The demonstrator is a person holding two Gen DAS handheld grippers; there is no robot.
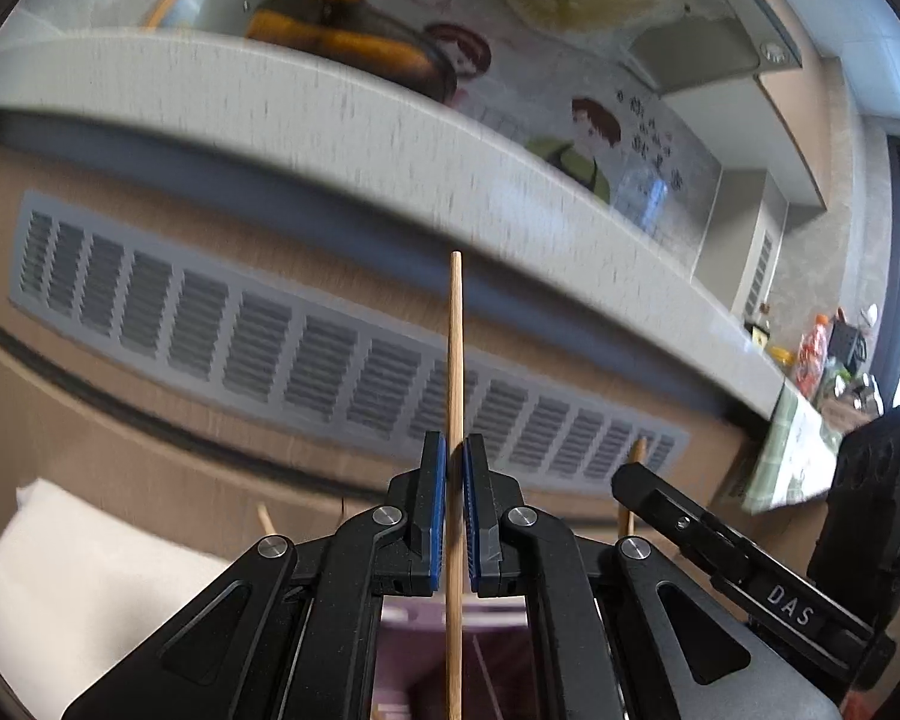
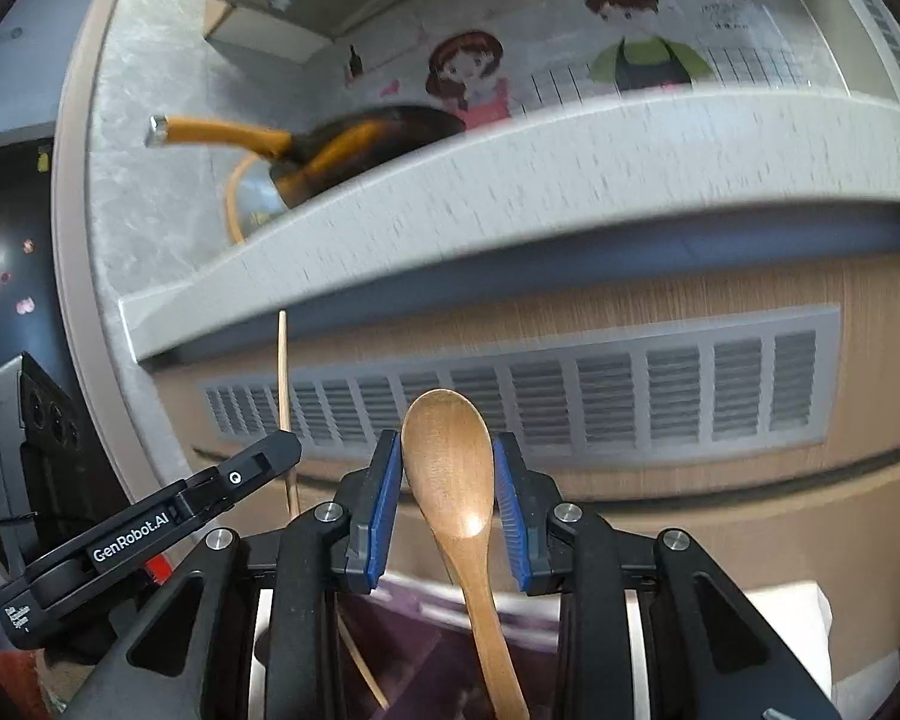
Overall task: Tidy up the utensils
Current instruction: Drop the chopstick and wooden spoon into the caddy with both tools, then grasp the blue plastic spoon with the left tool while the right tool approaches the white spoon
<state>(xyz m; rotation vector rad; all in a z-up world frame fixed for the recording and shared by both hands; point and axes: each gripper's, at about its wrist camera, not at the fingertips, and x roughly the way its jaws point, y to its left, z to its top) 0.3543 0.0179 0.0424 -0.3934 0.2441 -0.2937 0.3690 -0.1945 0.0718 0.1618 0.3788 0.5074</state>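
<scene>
— Left gripper [image 1: 455,510]: clamped on a wooden chopstick [image 1: 455,372], pads pressed to both sides, stick running straight up the centre of the frame past the vent grille [image 1: 330,348].

— And the right gripper [image 2: 447,510]?

— Straddling a wooden spoon [image 2: 450,468], bowl up, centre of the frame. Blue pads [image 2: 386,501] just beside the bowl's edges; touching or a hair apart, cannot tell. Handle dropping out of the lower edge over something purple [image 2: 438,648], blurred.

— Step in hand?

— Probably mid-carry: both utensils lifted, aimed at the cabinet front below the countertop [image 2: 510,180]. Another thin stick [image 2: 285,408] at left of the right view, likely the left hand's chopstick.

— Next move?

— Finding the holder or tray, not visible here. Then lowering each piece, keeping the chopstick upright to avoid pivoting between the pads, and firming the grip on the spoon before tilting, since a smooth rounded bowl could slide.
</scene>
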